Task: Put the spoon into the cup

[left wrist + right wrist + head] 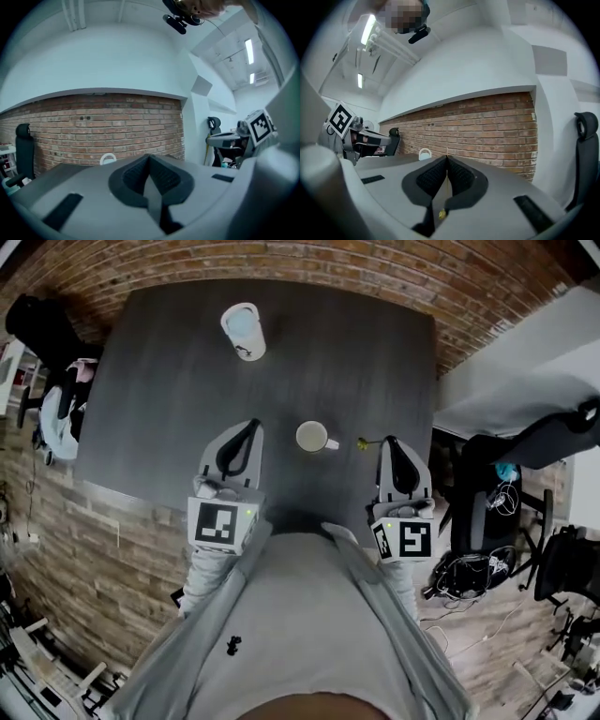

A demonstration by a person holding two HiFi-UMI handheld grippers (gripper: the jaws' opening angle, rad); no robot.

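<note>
Dark desk (356, 352) is carrying tall white container (243, 330) at far side and white cup (313, 437) near front edge. Left gripper (251, 425) is hovering left of cup, fingers pressed together, nothing between. Right gripper (389, 440) is pinching small spoon (366, 442) in closed fingers, spoon end sticking out toward cup, near but apart.

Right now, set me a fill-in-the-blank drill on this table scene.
1. The right gripper is ___ on the spoon.
2. The left gripper holds ___.
3. The white mug stands ___ the two grippers.
Missing words: shut; nothing; between.
</note>
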